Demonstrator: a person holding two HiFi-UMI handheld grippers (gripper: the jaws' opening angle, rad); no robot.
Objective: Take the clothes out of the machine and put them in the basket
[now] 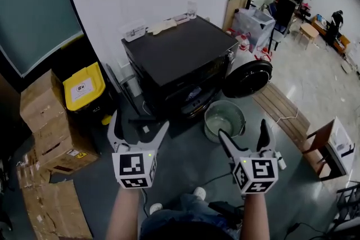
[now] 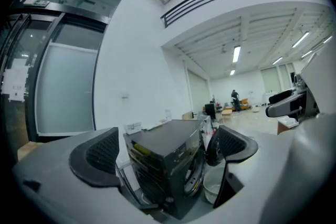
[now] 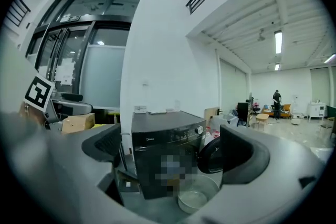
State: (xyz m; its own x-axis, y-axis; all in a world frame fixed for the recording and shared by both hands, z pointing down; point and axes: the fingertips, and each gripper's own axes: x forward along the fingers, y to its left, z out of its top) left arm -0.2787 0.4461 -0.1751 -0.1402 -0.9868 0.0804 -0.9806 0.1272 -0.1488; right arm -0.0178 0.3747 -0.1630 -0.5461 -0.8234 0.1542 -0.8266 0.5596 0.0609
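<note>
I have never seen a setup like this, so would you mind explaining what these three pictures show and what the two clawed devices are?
No robot here: a person holds a two-jaw gripper in each hand. The head view looks down from a camera on the person's head, showing the left gripper and right gripper, each with a marker cube. The other two pictures come from cameras riding on each gripper, looking out between its own jaws. Both grippers are open and hold nothing. Ahead on the floor stands a black washing machine with its round door swung open, and a pale round basket in front of it. Cardboard boxes and a yellow-lidded bin sit to the left.
</note>
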